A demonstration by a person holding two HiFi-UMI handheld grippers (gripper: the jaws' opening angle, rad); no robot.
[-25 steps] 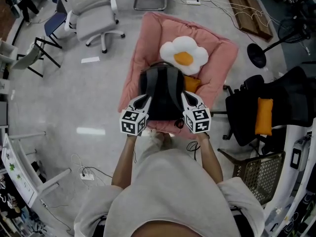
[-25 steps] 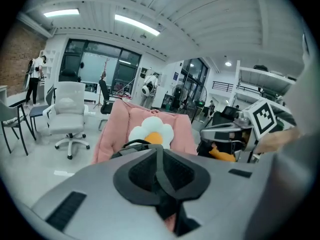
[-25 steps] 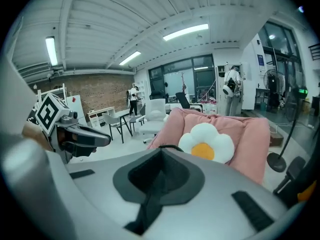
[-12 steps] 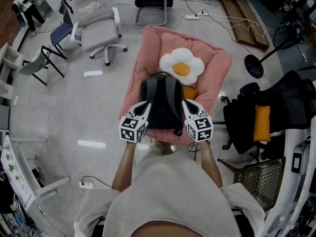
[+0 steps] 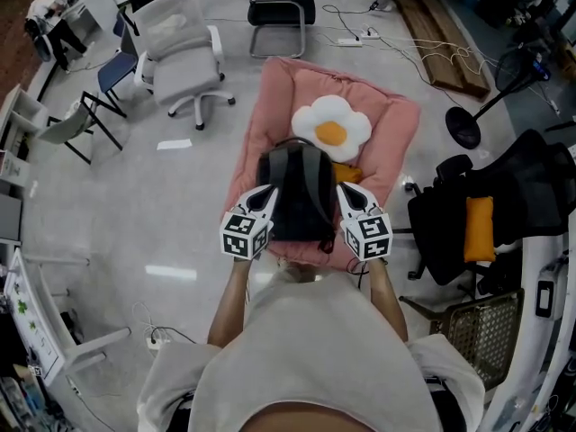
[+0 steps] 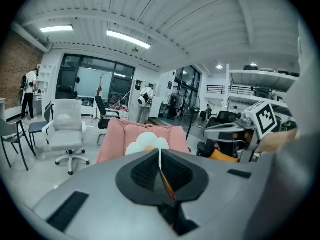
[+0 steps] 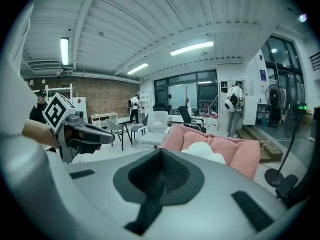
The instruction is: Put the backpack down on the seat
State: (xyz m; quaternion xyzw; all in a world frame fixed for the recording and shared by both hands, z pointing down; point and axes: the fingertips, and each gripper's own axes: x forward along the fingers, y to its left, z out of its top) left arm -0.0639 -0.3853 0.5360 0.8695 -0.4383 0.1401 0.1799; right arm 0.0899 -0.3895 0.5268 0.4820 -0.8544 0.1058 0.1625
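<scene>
Here, head view first: the backpack (image 5: 297,192) hangs between the left gripper (image 5: 266,192) and the right gripper (image 5: 347,193), one at each flank, just ahead of the person's chest. It sits over the near end of the pink seat (image 5: 270,106). From straight above it is hard to say whether its underside touches the cushion or clears it; probably clear. The bag's long axis runs away from the person, in line with the seat's length. The free part of the cushion lies ahead and below, with an egg-shaped pillow (image 5: 331,129) just past the bag's far end. Neither hand is nearer; they are level with each other and equally far from the seat.

Left gripper view: jaws pressed together on a thin strip, with a dark strap (image 6: 175,219) trailing down from the pinch, so it has the backpack by its webbing. The seat and pillow show beyond the tips, dead ahead and lower.

Right gripper view: jaws likewise closed, a dark band running down out of the seam, so the same grip on that side. The seat again lies ahead, slightly to the right.

Judgement: setting the bag down calls for both hands to lower together, and perhaps forward, short of the pillow.
</scene>
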